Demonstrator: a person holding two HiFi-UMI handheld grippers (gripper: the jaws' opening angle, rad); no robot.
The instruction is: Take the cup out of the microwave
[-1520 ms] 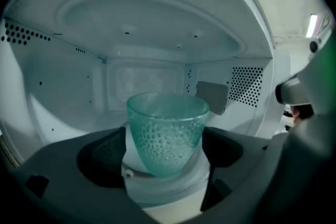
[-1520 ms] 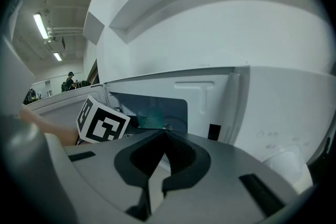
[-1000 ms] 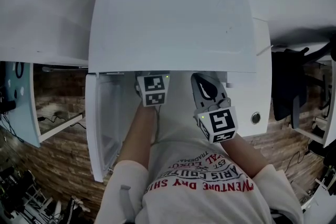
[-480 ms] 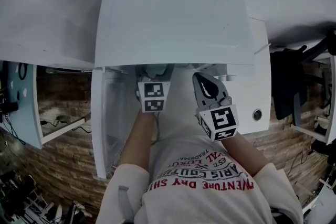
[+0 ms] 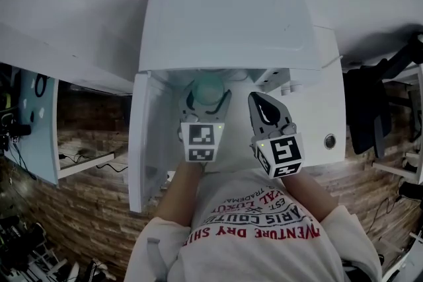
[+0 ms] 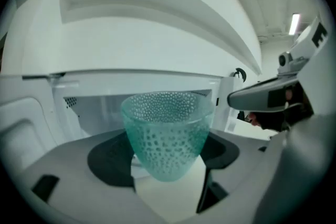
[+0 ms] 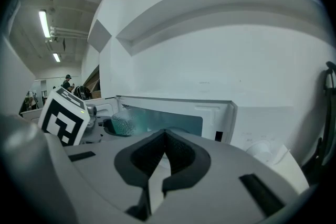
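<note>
— Where is the see-through green bumpy glass cup (image 6: 167, 136)?
— It is sitting upright just in front of the mouth of the white boxy microwave (image 5: 225, 23). The left gripper (image 6: 168, 165) is squeezing it with wide jaws.
— How should the person be moving it?
— Slowly, straight out, level, and away from the open white door (image 5: 147, 135). The right gripper (image 7: 157, 168) is hovering beside it, almost closed and holding nothing.
— And the cup?
— It is looking wide on top, narrow below, and maybe slippery.

From overhead we look steeply down on the microwave (image 5: 225, 30); our two gripper cameras face its open front closely, sharing the cup (image 6: 167, 131)
</note>
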